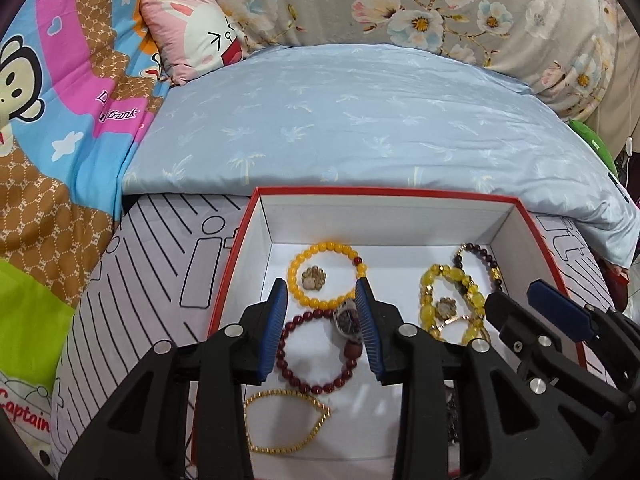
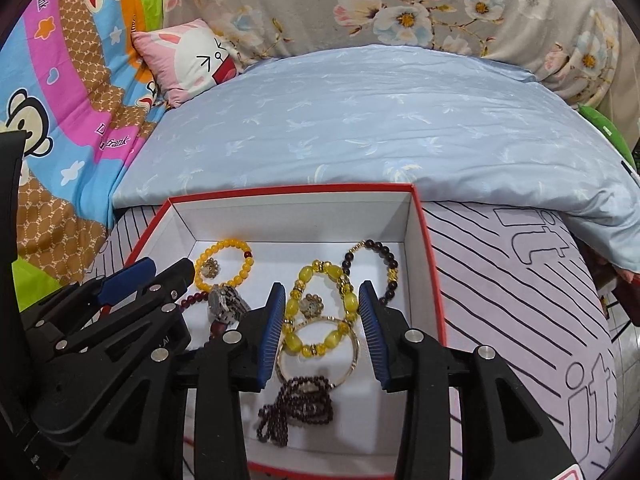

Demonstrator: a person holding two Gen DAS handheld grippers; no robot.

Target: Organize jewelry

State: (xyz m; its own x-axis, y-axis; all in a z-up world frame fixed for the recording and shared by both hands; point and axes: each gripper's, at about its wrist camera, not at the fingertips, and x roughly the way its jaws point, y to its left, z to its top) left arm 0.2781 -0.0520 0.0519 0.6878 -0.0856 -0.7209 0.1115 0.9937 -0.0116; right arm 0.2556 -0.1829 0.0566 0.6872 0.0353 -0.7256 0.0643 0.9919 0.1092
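A red-rimmed white box (image 1: 384,192) holds the jewelry. My left gripper (image 1: 321,286) hovers open over a yellow bead bracelet (image 1: 296,276), a dark red bead bracelet (image 1: 320,388), a watch (image 1: 347,320) and a gold chain (image 1: 286,420), and grips nothing. In the right wrist view my right gripper (image 2: 321,287) is open above a yellow glass bracelet (image 2: 350,302), a flower brooch (image 2: 311,305), a gold bangle (image 2: 354,356) and a dark purple necklace (image 2: 296,404). A dark bead bracelet (image 2: 390,268) lies by the box's right wall. Both grippers sit side by side.
The box rests on a white cover with black lines (image 2: 500,280). Behind it lies a light blue quilt (image 1: 360,120), with a pink rabbit pillow (image 1: 196,36) and a bright cartoon sheet (image 1: 60,120) to the left. Floral fabric (image 1: 440,4) rises at the back.
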